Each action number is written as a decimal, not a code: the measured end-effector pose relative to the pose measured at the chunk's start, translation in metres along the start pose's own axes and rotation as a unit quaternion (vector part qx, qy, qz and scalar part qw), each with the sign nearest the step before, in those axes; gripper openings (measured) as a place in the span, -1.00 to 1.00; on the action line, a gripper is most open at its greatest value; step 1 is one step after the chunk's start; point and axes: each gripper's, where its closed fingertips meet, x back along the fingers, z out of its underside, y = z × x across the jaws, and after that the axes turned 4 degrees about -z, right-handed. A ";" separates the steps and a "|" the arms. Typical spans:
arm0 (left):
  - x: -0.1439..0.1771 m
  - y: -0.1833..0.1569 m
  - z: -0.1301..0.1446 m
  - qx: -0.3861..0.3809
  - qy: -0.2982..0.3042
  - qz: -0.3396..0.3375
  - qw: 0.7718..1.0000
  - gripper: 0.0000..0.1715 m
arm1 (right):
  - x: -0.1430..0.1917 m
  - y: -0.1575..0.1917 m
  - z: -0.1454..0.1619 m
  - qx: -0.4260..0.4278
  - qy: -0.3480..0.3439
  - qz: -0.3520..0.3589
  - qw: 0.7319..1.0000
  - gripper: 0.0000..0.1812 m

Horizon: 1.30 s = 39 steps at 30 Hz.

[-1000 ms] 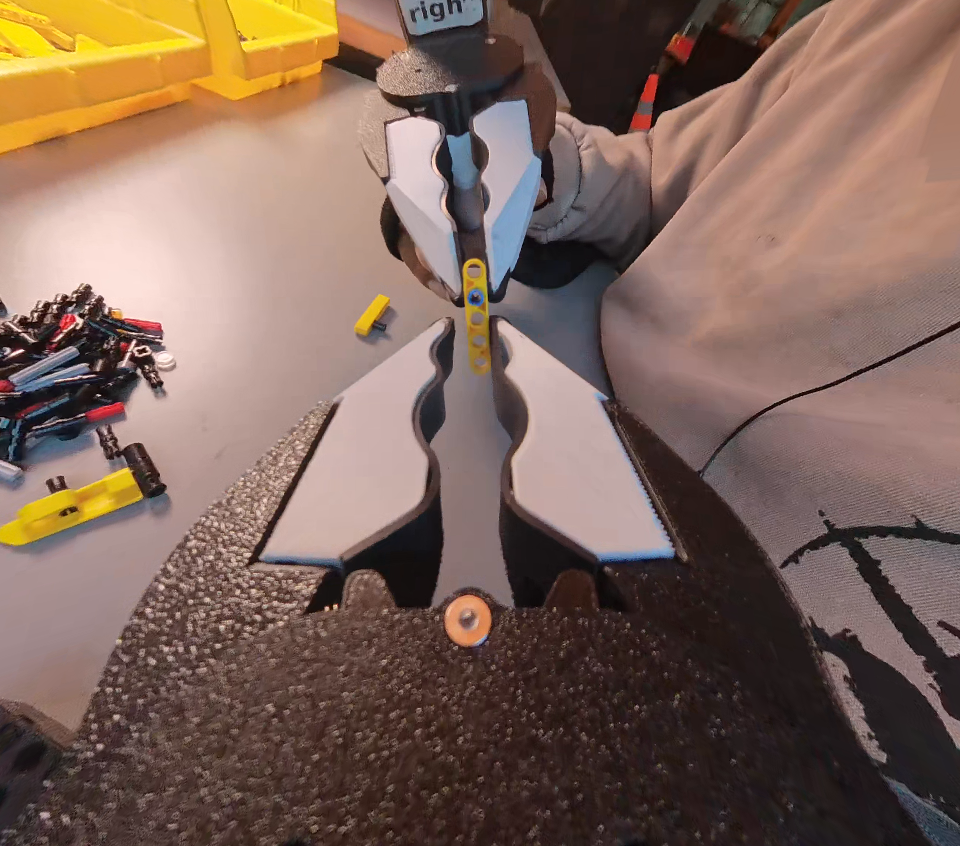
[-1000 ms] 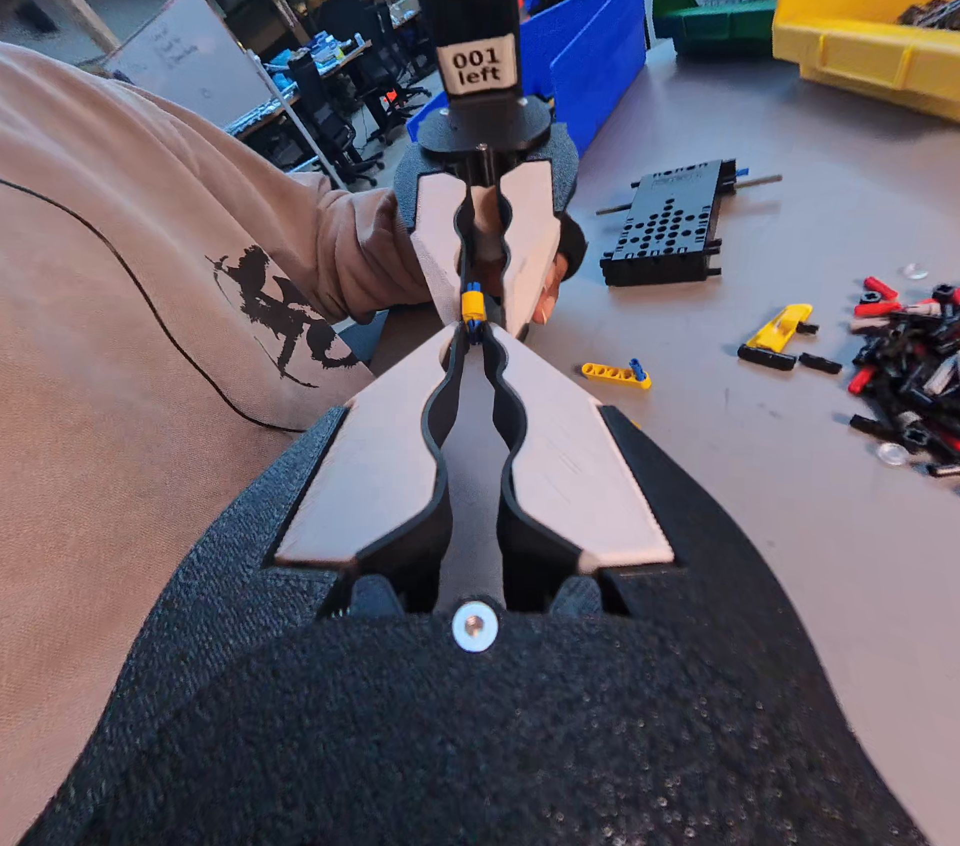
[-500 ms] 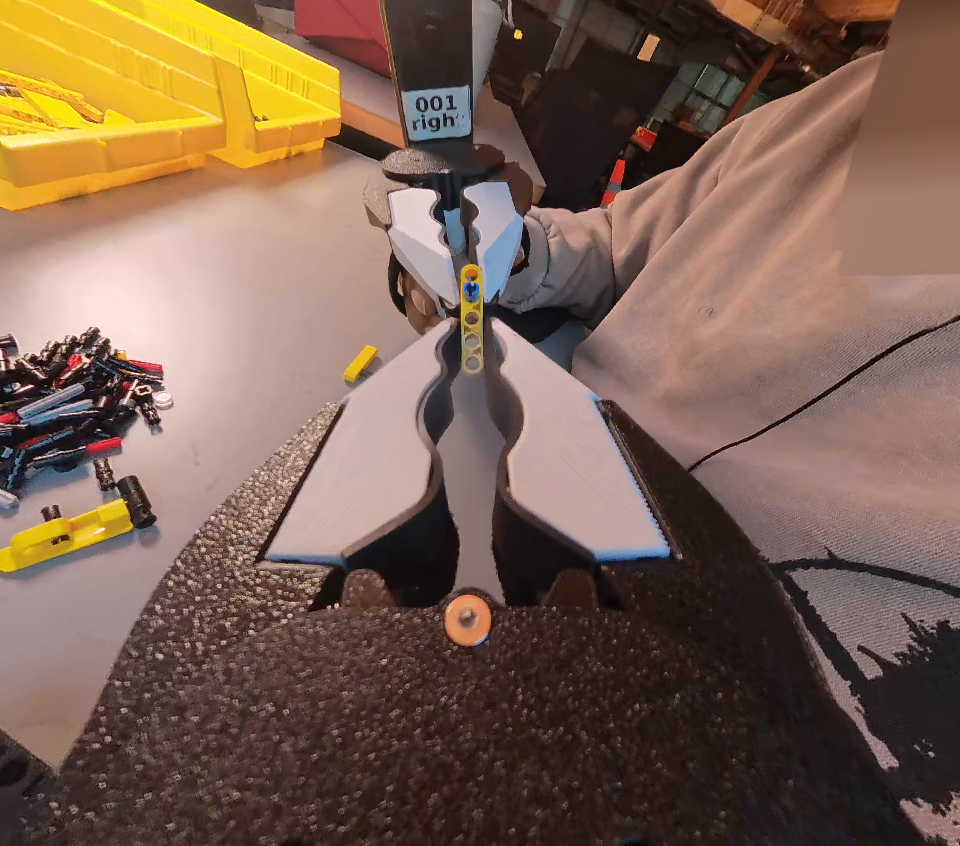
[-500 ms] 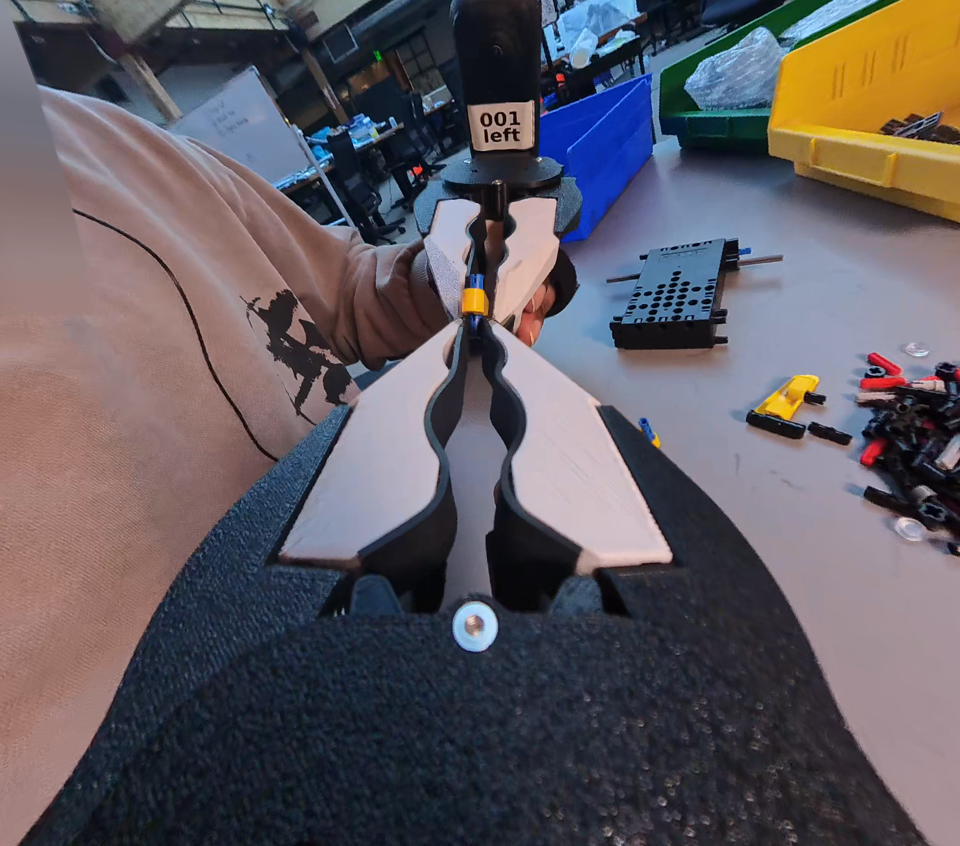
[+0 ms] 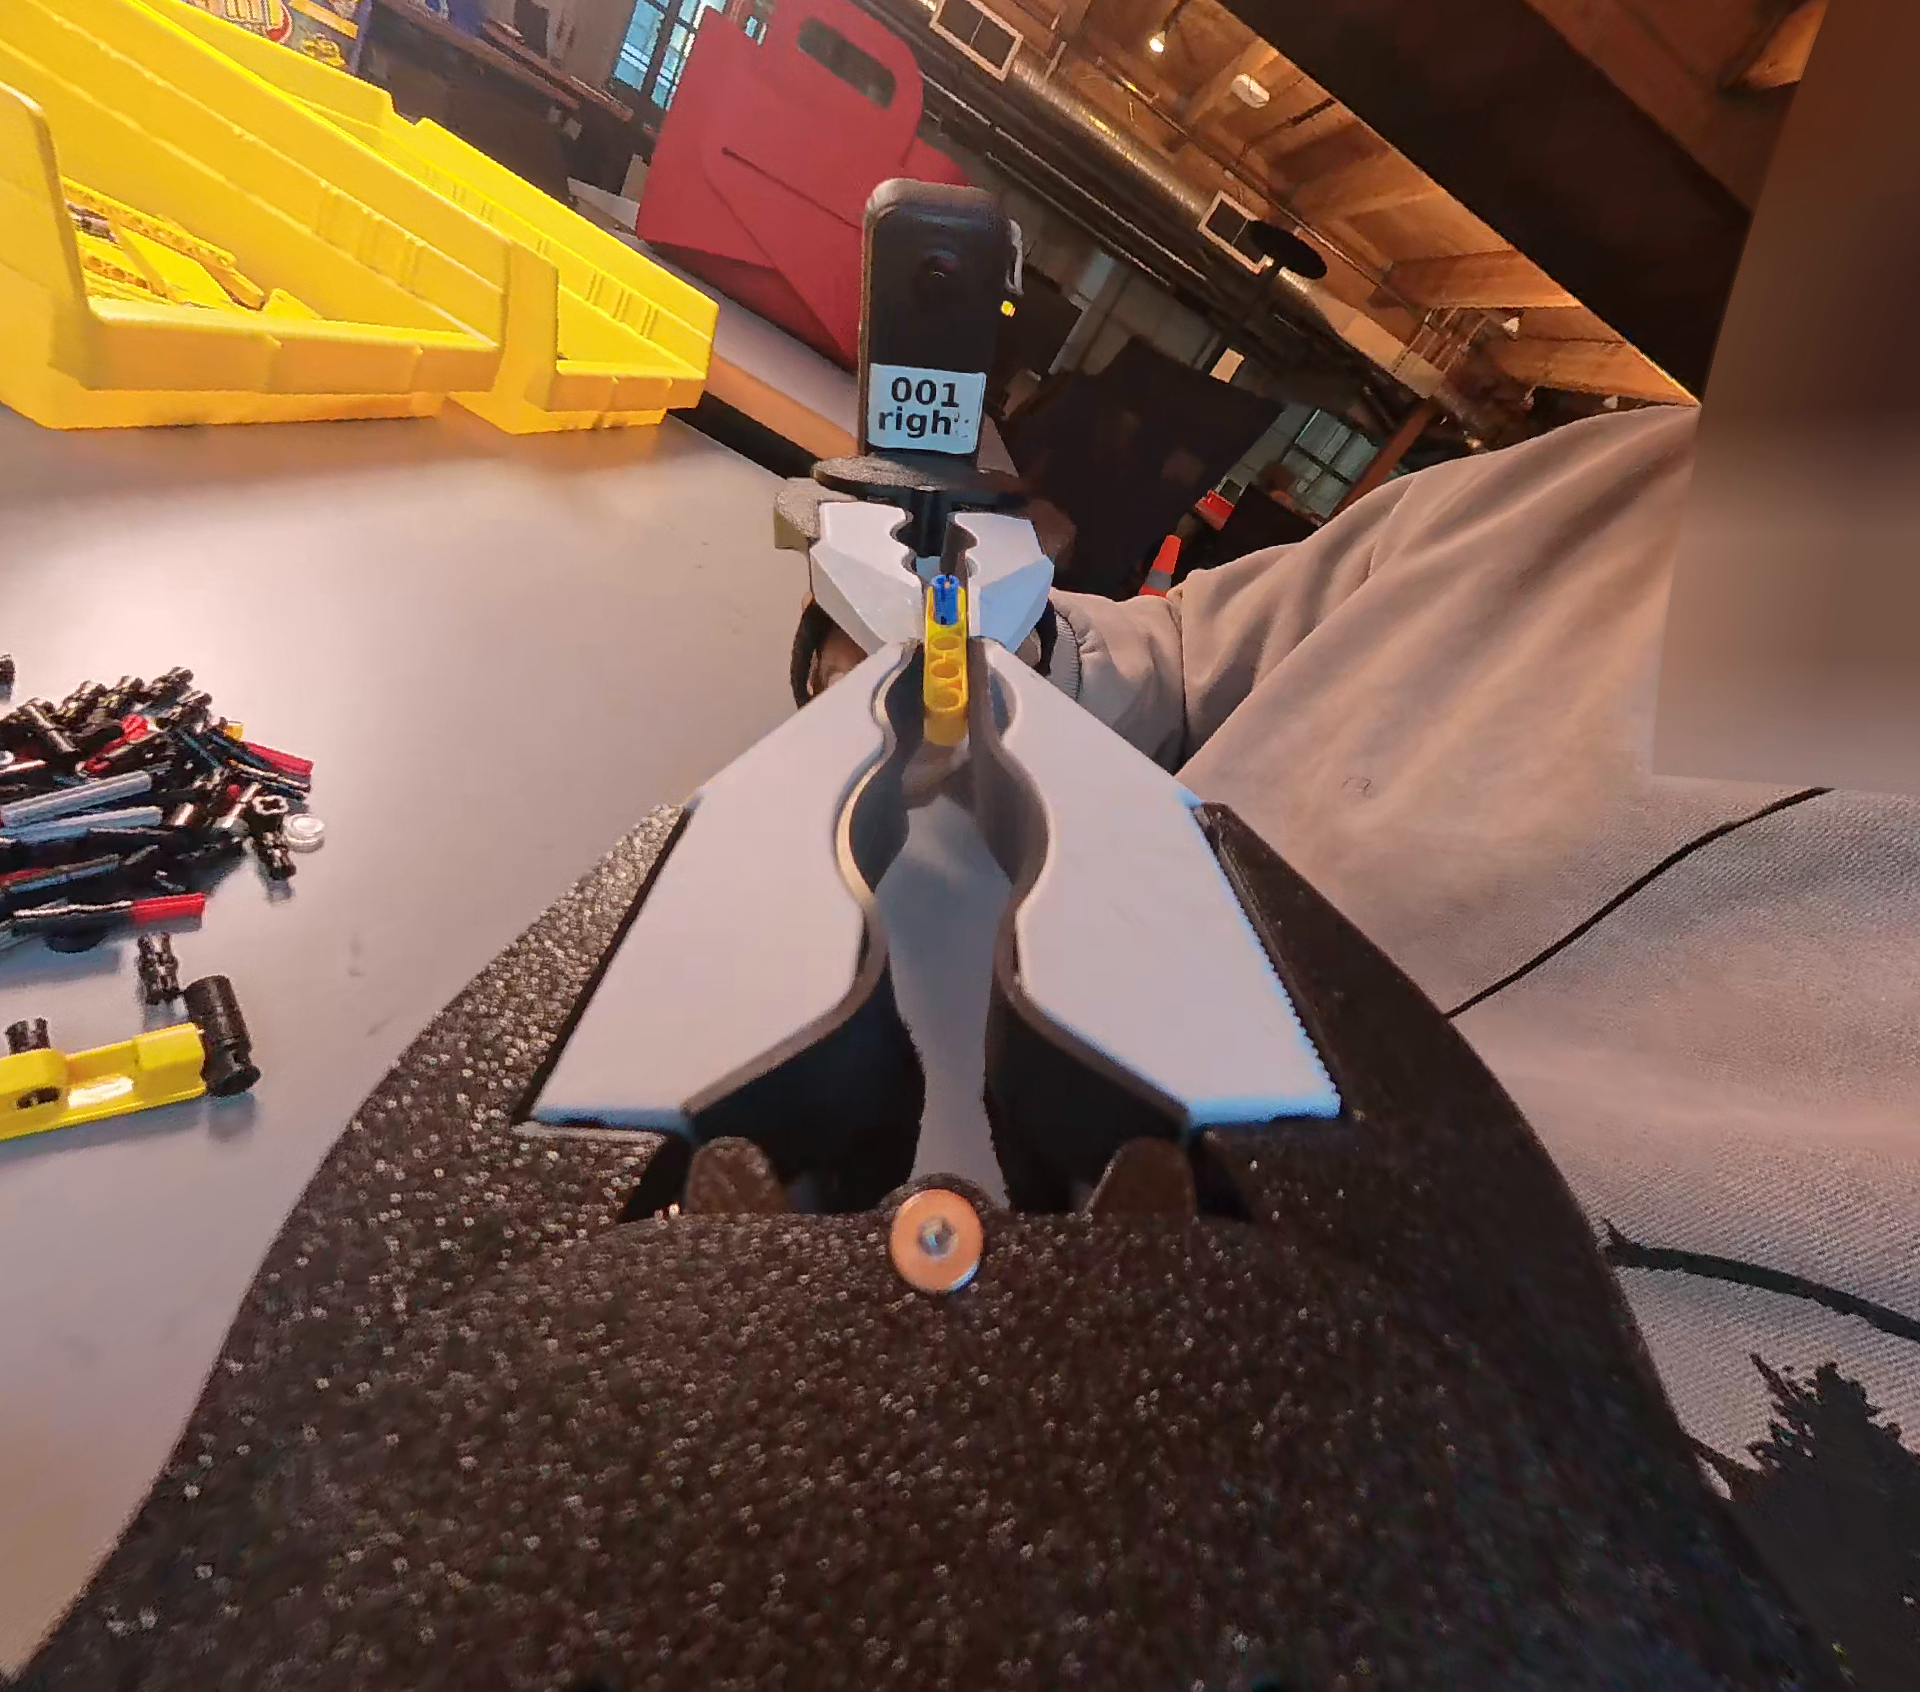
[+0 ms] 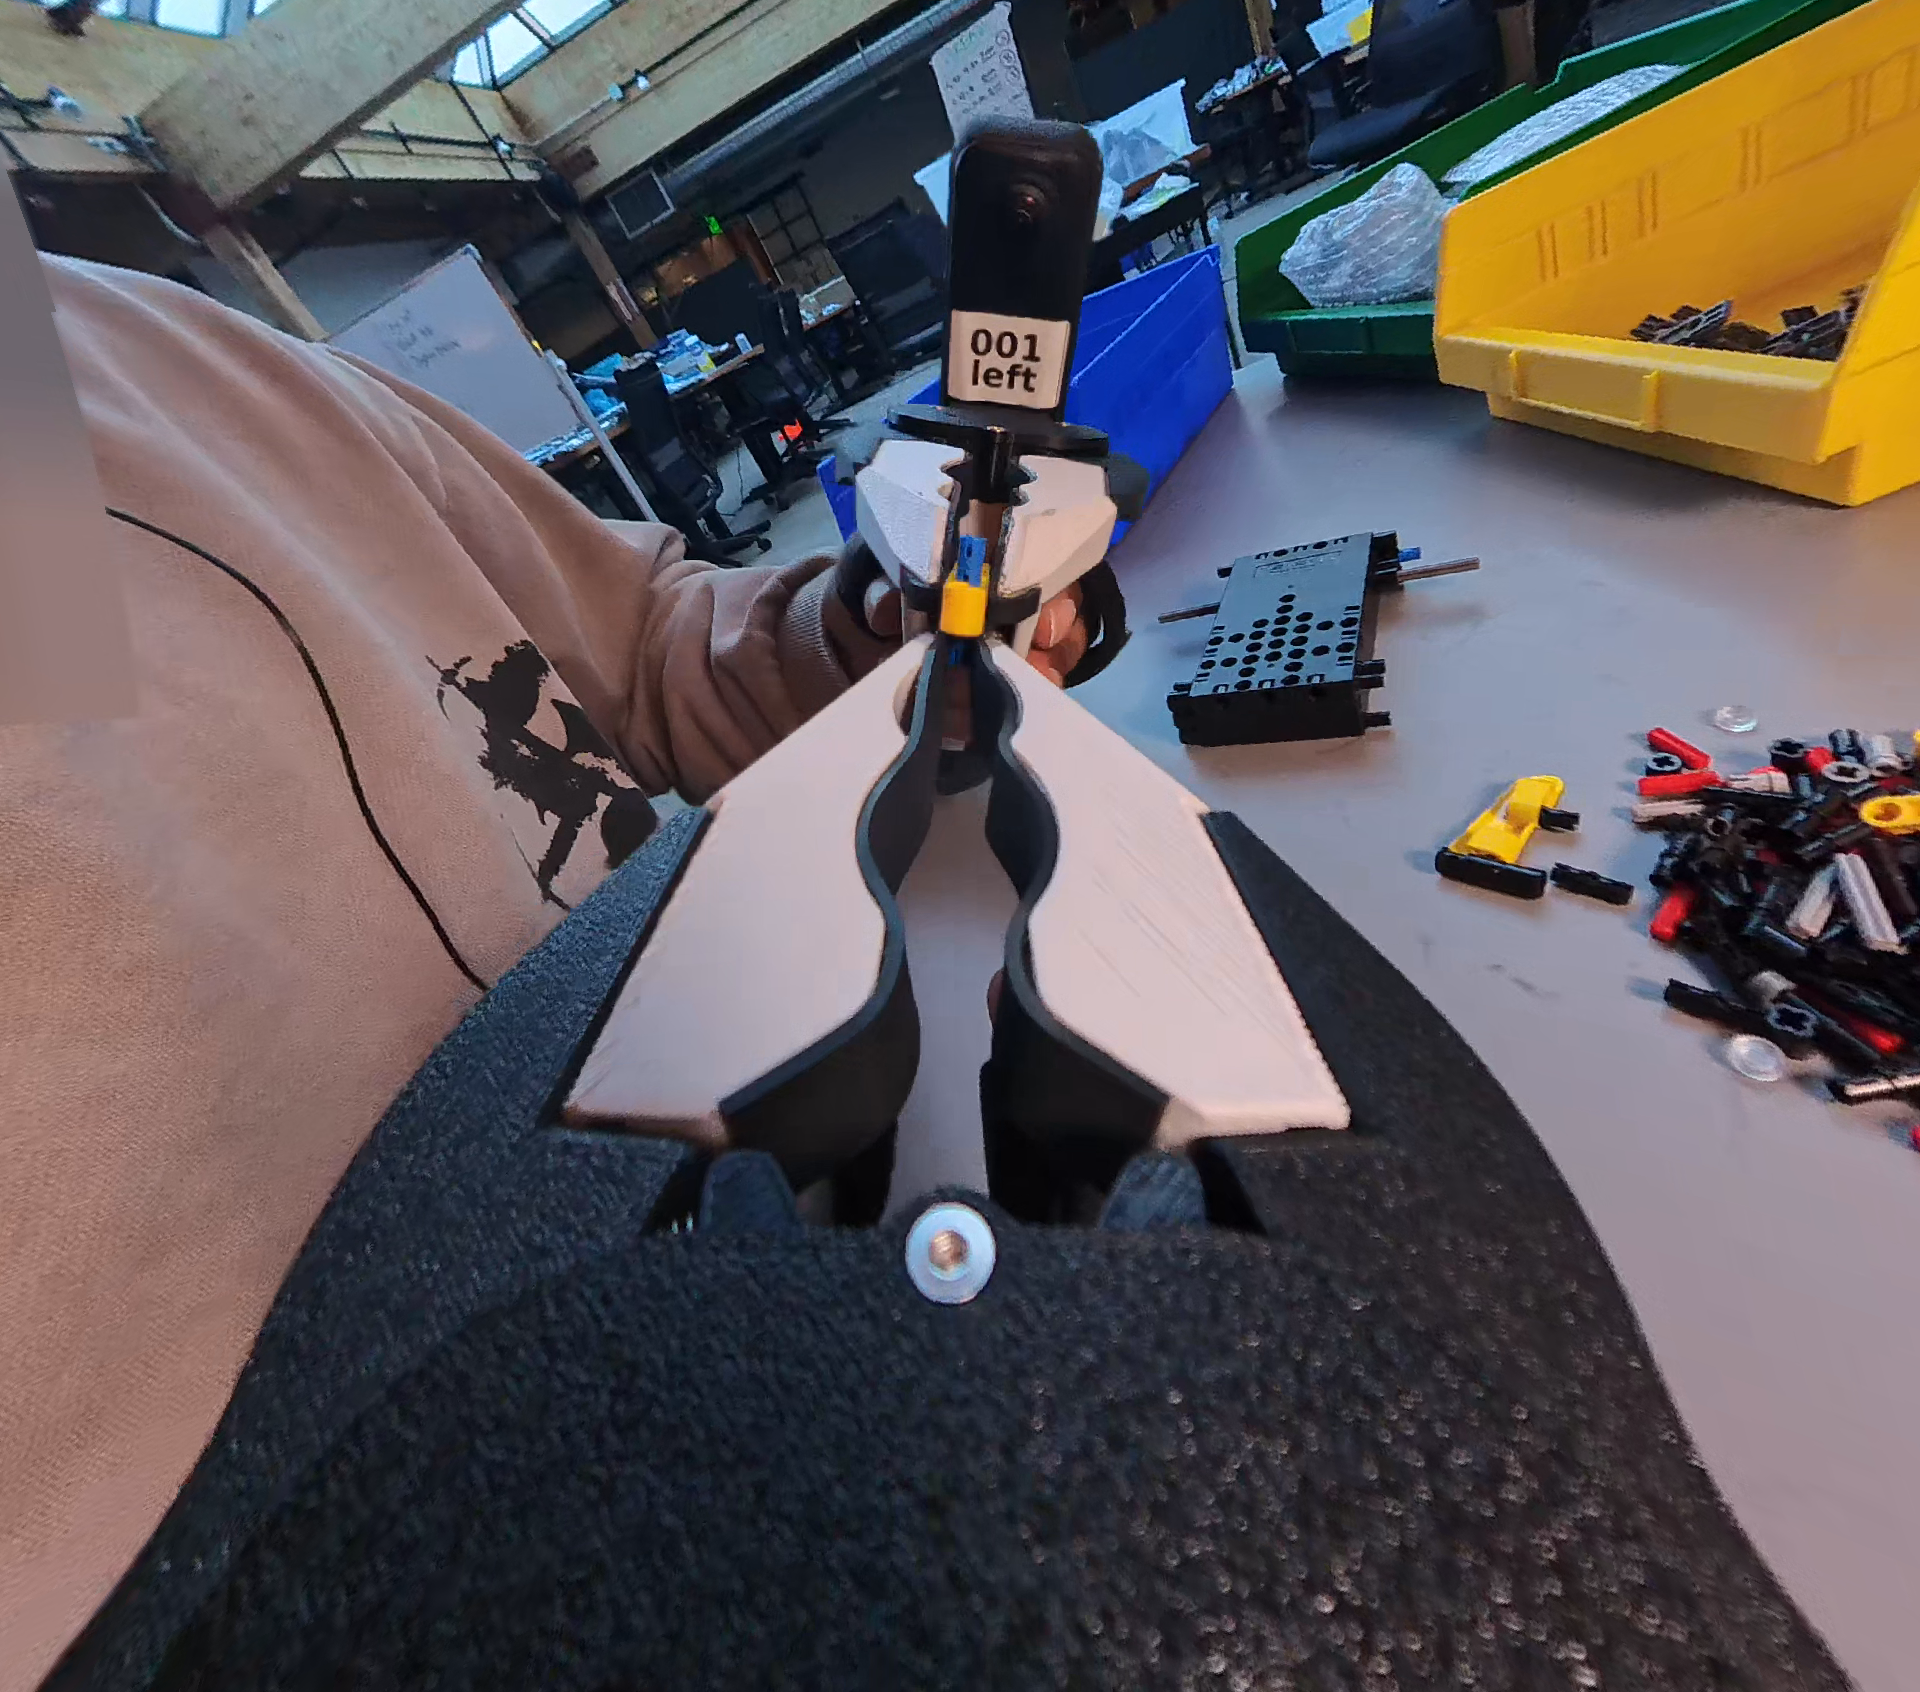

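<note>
Yellow beam (image 5: 943,674) higher, L tongs (image 5: 940,707) deeper.

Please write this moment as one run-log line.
left tongs: shut on yellow beam | right tongs: shut on blue pin | pin: in beam end

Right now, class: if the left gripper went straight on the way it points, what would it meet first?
Most likely the right gripper, facing it head-on just past the yellow beam that the left gripper holds in its jaws. The gap between them is hard to judge.
</note>
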 end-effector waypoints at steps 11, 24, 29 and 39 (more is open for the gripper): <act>0.000 0.014 -0.012 0.037 -0.061 -0.022 0.997 -0.94 | -0.004 -0.015 -0.001 -0.008 -0.025 0.052 0.998 -0.95; 0.018 0.013 -0.034 0.021 -0.120 -0.023 0.992 -0.93 | -0.009 -0.018 0.017 0.087 0.071 0.061 0.992 -0.19; 0.011 0.024 -0.023 0.075 -0.127 -0.028 0.989 -0.93 | -0.004 -0.018 0.004 0.127 0.051 0.086 0.987 -0.48; 0.000 0.019 -0.011 0.082 -0.102 -0.008 0.991 -0.93 | 0.009 -0.022 -0.013 0.085 -0.006 0.106 0.991 -0.93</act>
